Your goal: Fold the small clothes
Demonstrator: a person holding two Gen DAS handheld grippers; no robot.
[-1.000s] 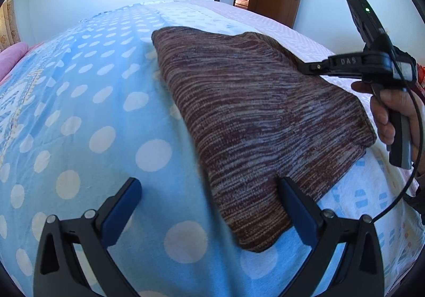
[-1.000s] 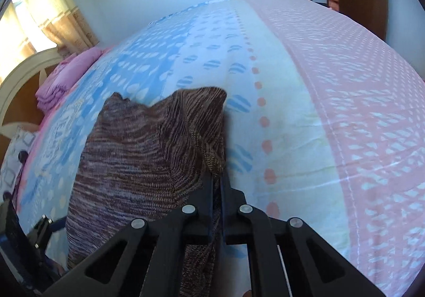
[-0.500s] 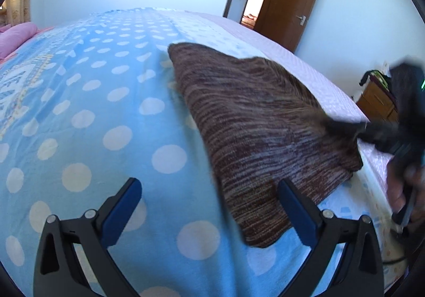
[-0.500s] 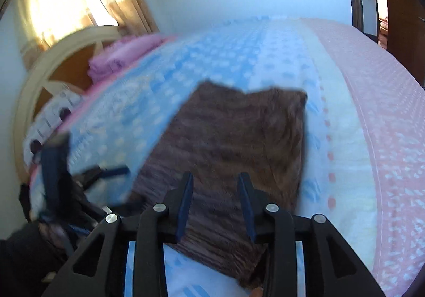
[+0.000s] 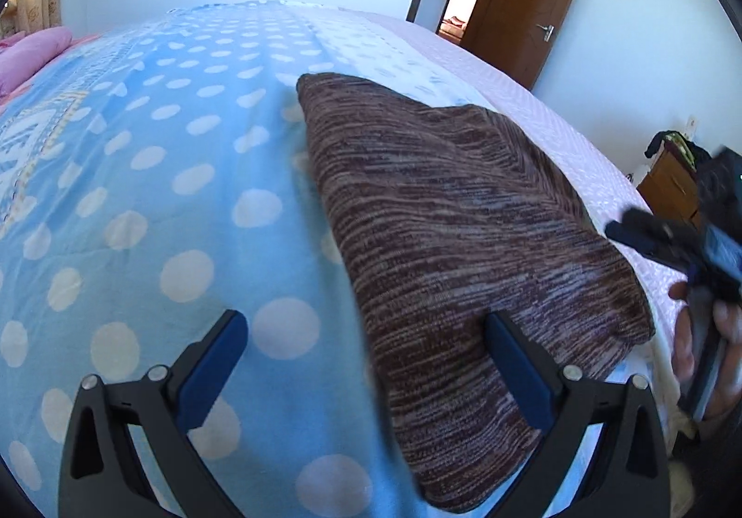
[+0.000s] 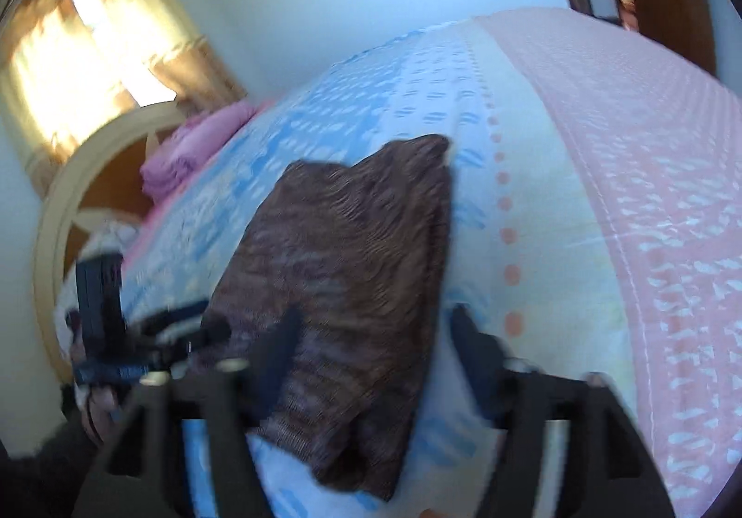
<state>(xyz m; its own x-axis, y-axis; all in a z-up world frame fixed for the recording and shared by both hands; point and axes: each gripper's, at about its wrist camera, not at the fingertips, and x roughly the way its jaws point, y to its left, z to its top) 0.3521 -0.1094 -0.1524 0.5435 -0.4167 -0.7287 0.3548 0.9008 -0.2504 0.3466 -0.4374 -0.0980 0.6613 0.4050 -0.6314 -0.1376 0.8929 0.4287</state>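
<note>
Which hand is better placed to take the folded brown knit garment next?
Left, probably: the left tool is open with the brown knit garment reaching between its fingers. The right tool, jaws just opened, appears clear of it.

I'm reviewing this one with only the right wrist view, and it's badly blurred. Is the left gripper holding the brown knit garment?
Observer: No. In the left wrist view the left gripper is open, and the brown knit garment lies folded on the blue dotted bedspread.
Operator: And my right gripper?
Observer: The right gripper has just been opening; its jaws stand apart, nothing pinched. The left view catches it off the garment's right edge, above the bed.
Operator: Anything beyond that edge?
Observer: A wooden cabinet with dark items on top, out of your view.
</note>
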